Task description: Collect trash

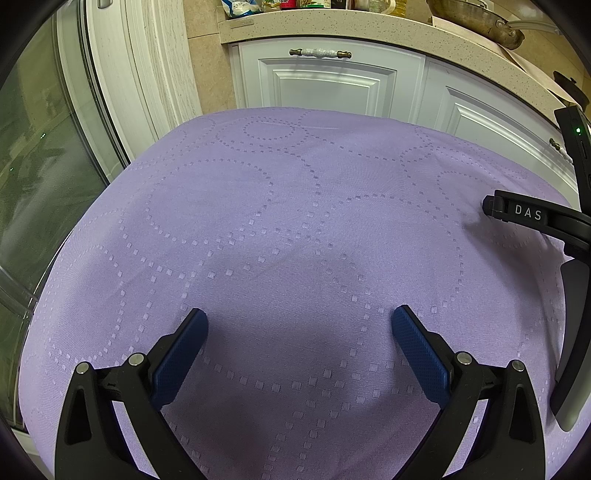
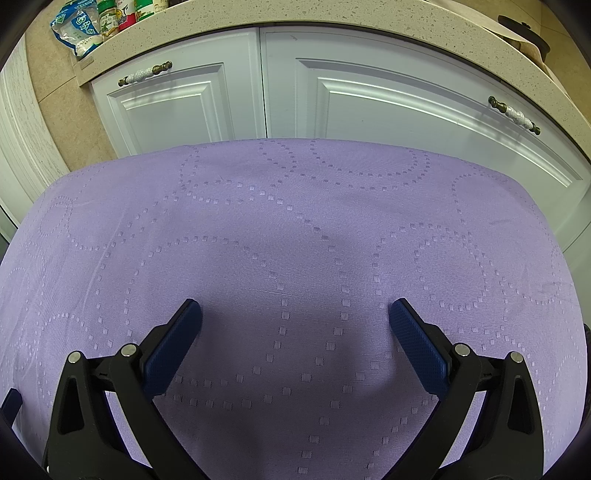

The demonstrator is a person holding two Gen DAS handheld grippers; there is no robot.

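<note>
Trash shows in neither view — so which tool is nearer cannot be told. Left tool (image 1: 297, 317) and right tool (image 2: 294, 312) hang wide open, empty, over the purple-clothed surface (image 1: 295, 206).

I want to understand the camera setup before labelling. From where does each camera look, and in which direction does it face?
Left wrist: sits on the left gripper, looks forward over the purple tablecloth toward white cabinet doors; its two blue fingers, spread apart, show, with the right gripper's black body at the right edge.
Right wrist: sits on the right gripper, same direction; its own spread fingers show.
Shared: tablecloth, cabinets, speckled countertop. No trash visible.
</note>
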